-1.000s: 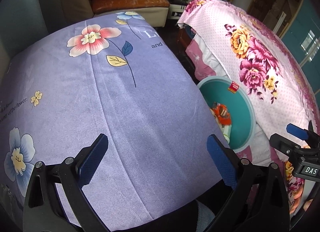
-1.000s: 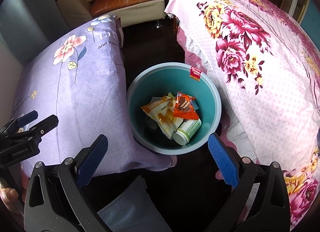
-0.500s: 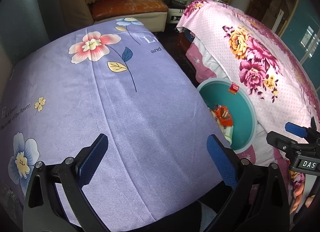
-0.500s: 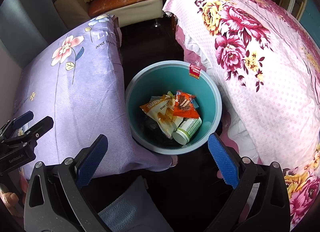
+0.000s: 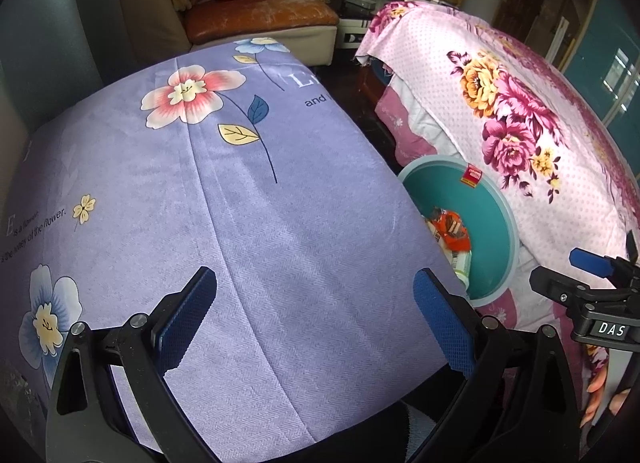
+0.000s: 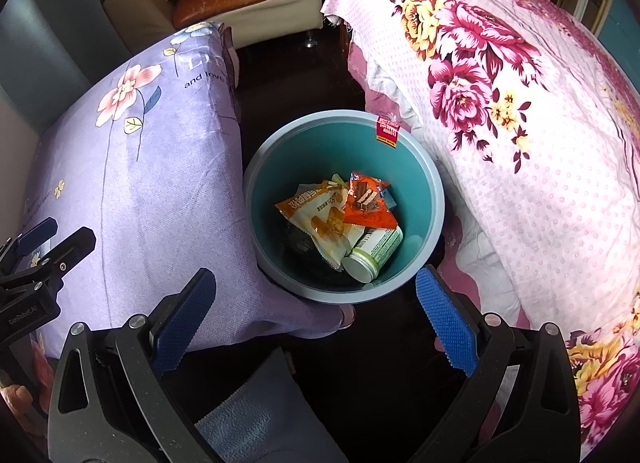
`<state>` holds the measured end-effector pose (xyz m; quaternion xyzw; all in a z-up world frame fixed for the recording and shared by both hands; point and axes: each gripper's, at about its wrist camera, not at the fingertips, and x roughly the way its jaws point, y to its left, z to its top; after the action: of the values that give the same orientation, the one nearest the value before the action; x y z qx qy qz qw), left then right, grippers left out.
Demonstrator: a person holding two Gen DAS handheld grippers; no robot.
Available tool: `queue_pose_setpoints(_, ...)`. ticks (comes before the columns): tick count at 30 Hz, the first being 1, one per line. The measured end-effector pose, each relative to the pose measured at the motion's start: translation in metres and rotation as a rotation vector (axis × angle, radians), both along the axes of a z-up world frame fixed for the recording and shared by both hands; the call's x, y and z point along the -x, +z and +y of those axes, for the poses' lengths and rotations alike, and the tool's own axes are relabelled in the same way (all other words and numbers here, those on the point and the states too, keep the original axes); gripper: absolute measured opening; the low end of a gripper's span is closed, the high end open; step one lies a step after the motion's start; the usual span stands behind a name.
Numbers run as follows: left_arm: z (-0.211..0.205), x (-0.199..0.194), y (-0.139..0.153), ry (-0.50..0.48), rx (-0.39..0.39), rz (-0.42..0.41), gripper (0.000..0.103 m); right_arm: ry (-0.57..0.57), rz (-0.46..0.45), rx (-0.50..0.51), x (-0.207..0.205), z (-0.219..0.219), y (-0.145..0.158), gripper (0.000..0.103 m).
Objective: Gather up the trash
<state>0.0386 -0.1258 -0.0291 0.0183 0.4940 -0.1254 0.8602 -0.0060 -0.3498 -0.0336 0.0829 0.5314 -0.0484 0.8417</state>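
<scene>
Right wrist view puts the teal bin (image 6: 434, 199) straight ahead of the empty, spread right gripper (image 6: 316, 303) — wrappers (image 6: 320, 215) and a jar (image 6: 372, 251) inside — while the left gripper (image 5: 316, 303), likewise apart, hangs over the purple sheet (image 5: 240, 203), farther off.

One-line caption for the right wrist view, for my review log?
Open right gripper above a teal bin holding snack wrappers and a jar.

Bin: I see a teal bucket (image 6: 434, 199) upright on the dark floor.
Trash inside: orange wrapper (image 6: 366, 203), yellow snack bag (image 6: 316, 215), green-labelled jar (image 6: 374, 253) lying sideways.
</scene>
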Motion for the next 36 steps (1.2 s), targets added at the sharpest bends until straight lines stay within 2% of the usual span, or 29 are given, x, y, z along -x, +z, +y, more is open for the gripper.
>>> queue_pose_setpoints(36, 0.0029, 0.0009, -0.0015, -0.002, 0.002, 0.003, 0.099, -0.001, 0.01, 0.005, 0.0, 0.0016, -0.0041, 0.096)
